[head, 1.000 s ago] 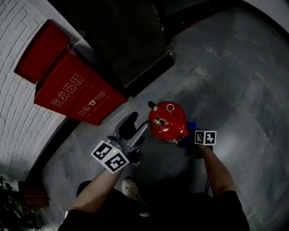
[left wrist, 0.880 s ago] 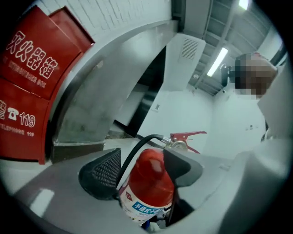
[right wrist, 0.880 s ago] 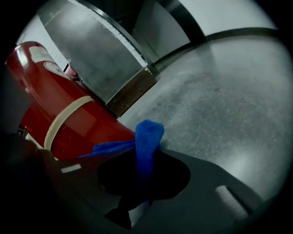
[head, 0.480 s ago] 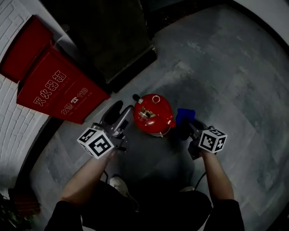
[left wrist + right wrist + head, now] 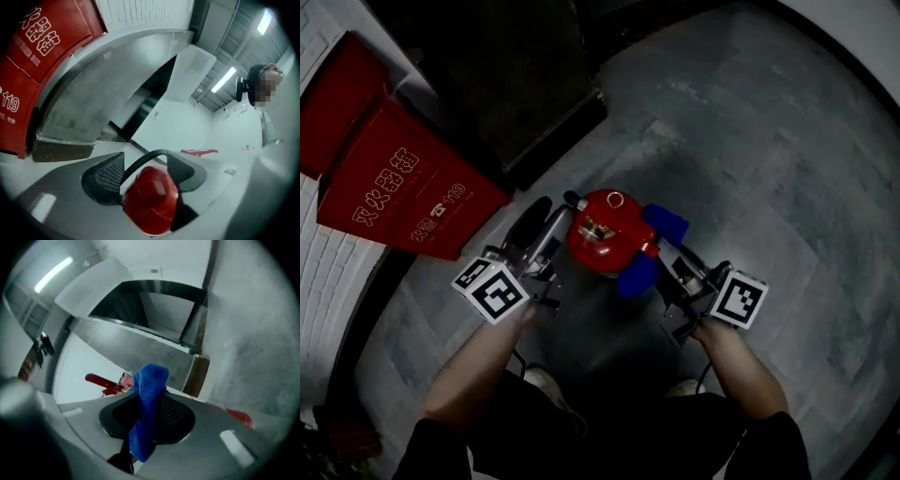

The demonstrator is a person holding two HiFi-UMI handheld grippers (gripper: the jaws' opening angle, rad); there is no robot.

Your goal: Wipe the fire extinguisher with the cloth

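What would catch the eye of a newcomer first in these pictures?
First the red fire extinguisher, standing on the grey floor in the middle of the head view. Next the bright blue cloth, pinched in the right gripper at the extinguisher's side. Then the big red box with white characters, at the left by the white brick wall.

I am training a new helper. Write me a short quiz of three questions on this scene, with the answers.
1. True or false: the right gripper holds a blue cloth.
2. What does the left gripper hold? A. extinguisher B. cloth C. brush
3. Fill in: the red box bears the number ___.
Key: 1 true; 2 A; 3 119.
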